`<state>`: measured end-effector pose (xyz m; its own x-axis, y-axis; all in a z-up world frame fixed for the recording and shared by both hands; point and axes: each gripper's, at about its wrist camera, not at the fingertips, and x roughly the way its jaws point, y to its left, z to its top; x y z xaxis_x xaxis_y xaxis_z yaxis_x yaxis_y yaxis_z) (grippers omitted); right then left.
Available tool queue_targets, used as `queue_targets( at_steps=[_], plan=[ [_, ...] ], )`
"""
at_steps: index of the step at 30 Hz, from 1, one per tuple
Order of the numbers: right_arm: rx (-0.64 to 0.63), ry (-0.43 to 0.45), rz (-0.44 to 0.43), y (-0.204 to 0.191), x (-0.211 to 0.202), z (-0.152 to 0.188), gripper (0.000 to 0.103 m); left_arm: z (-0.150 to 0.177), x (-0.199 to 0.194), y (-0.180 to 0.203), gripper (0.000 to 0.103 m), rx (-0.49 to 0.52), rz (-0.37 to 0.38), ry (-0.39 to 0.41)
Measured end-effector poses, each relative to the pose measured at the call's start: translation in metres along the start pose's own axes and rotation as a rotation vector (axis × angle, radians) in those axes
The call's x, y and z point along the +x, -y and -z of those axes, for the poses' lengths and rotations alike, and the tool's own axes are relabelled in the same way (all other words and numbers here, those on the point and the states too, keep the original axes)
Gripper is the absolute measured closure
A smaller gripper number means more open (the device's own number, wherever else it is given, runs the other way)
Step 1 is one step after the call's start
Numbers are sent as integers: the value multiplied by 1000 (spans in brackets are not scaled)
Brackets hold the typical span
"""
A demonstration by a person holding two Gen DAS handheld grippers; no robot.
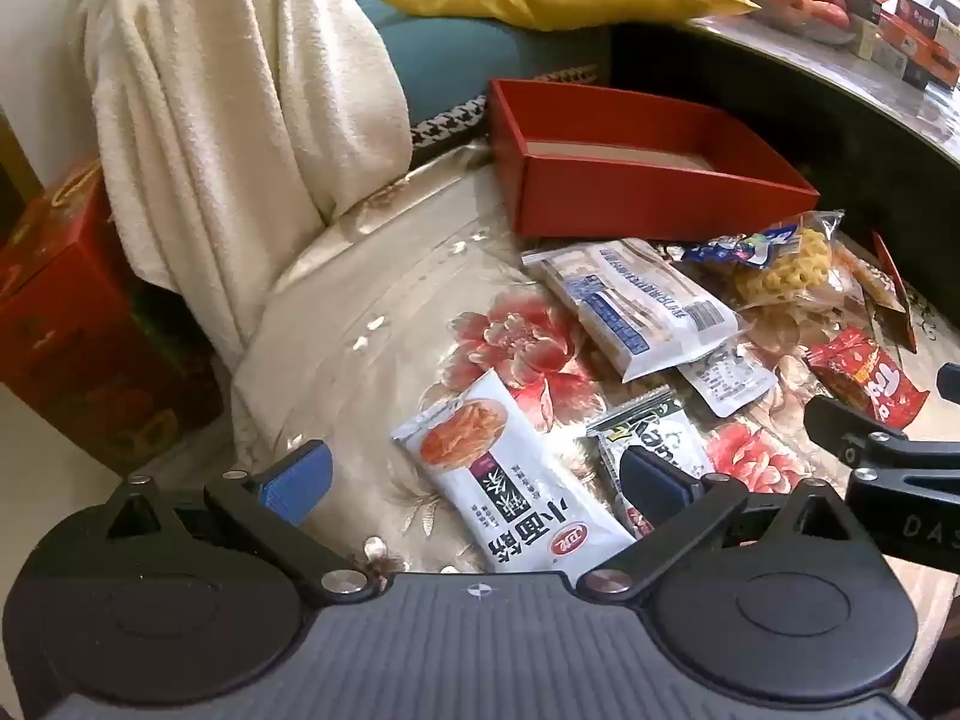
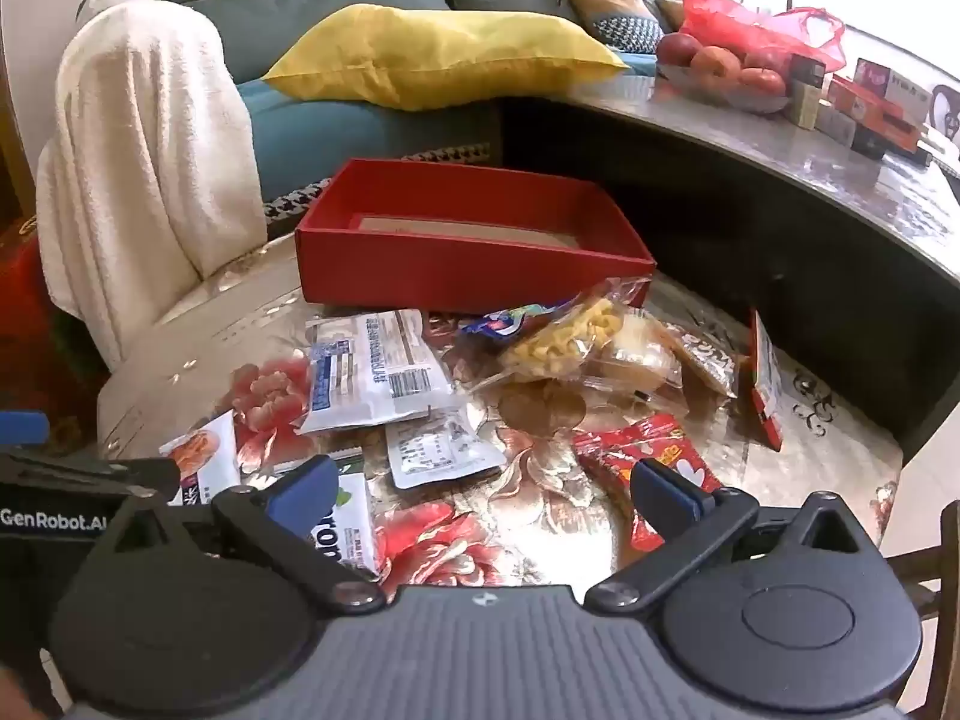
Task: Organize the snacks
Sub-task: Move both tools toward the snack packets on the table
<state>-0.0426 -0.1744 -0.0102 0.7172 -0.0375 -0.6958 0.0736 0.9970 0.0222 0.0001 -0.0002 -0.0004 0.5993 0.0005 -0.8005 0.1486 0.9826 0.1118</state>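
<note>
Round table (image 2: 840, 420) with a flowered cover; snacks scattered over its near half. Red box (image 2: 468, 279) sits open at the far side, long axis running left-right across the table. Just before it, a large white packet (image 2: 372, 378) lies flat, long axis slanting toward the box. A white noodle packet (image 1: 510, 480) lies lengthwise between the left gripper (image 1: 474, 480) fingers, untouched. Left gripper and right gripper (image 2: 480, 495): fingers wide apart, holding nothing.

"GenRobot.AI" marks the left gripper (image 2: 90, 480) body; "小面筋" appears, upside down, on a white snack packet (image 1: 510, 480).
</note>
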Motion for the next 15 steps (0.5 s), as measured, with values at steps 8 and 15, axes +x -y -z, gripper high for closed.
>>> queue_targets(
  at_steps=[8, 15],
  plan=[
    [-2, -28, 18, -5, 7, 1, 2, 2, 4, -7, 0, -8, -8, -26],
    [-12, -42, 16, -5, 12, 3, 2, 7, 10, -8, 0, -12, -14, -34]
  ],
)
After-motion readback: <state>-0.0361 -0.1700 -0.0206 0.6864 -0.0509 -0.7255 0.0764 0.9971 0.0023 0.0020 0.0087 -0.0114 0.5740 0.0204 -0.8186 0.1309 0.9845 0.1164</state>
